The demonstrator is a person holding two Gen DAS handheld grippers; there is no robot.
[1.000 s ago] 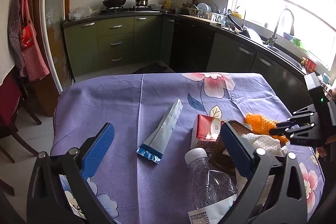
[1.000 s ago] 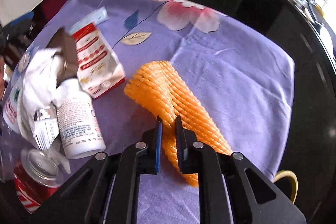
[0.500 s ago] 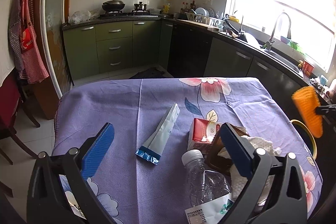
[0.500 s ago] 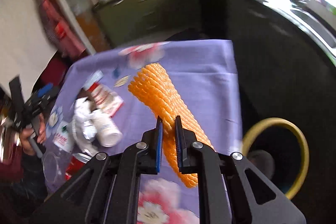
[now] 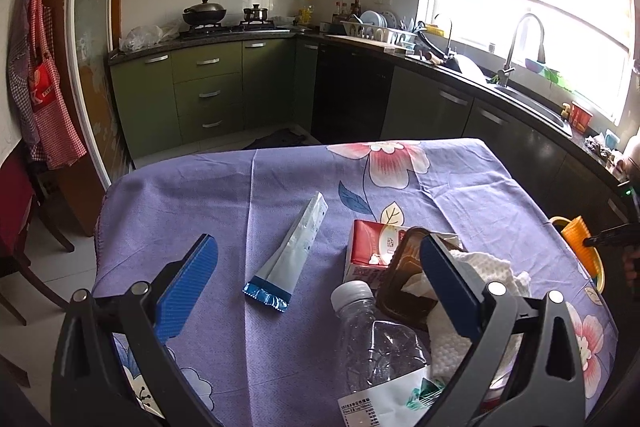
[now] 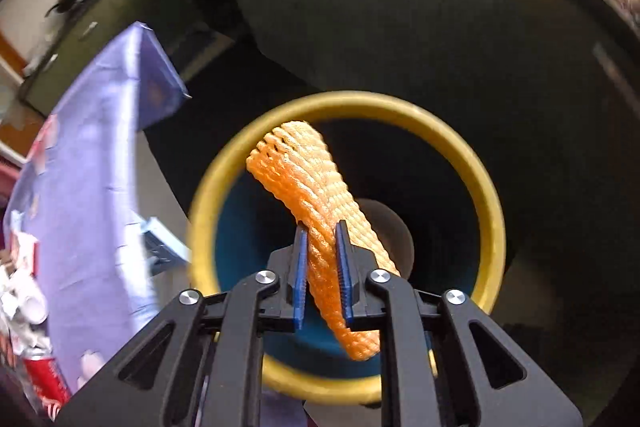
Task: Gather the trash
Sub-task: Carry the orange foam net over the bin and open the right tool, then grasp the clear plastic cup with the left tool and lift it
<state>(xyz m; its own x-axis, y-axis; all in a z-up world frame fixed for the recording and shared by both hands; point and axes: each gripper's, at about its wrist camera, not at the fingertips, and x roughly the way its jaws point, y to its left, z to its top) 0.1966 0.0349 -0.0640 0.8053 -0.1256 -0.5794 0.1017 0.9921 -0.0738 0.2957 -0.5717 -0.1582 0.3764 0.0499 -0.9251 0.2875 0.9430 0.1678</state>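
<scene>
In the right wrist view an orange foam net (image 6: 304,167) sits between the blue pads of my right gripper (image 6: 322,227), right over the mouth of a yellow-rimmed bin (image 6: 400,103). The jaws are opening, and the net is still pinched between them and sticks up at a tilt. From the left wrist view the net (image 5: 576,231) shows past the table's right edge. My left gripper (image 5: 316,247) hovers open over the table with nothing in it. Under it lie a silver-blue wrapper (image 5: 288,255), a red carton (image 5: 376,243), a clear bottle (image 5: 376,339) and crumpled white paper (image 5: 480,267).
The table wears a purple flowered cloth (image 5: 200,195). A brown tray (image 5: 408,275) lies by the carton, and a red can (image 6: 44,375) shows at the table's near corner. Dark green kitchen cabinets (image 5: 208,91) stand behind, and a red chair (image 5: 12,203) is at the left.
My right gripper carried the orange net off the table, rolled, and now points down over the bin; its pads stand slightly wider. The left gripper stayed in place, open.
</scene>
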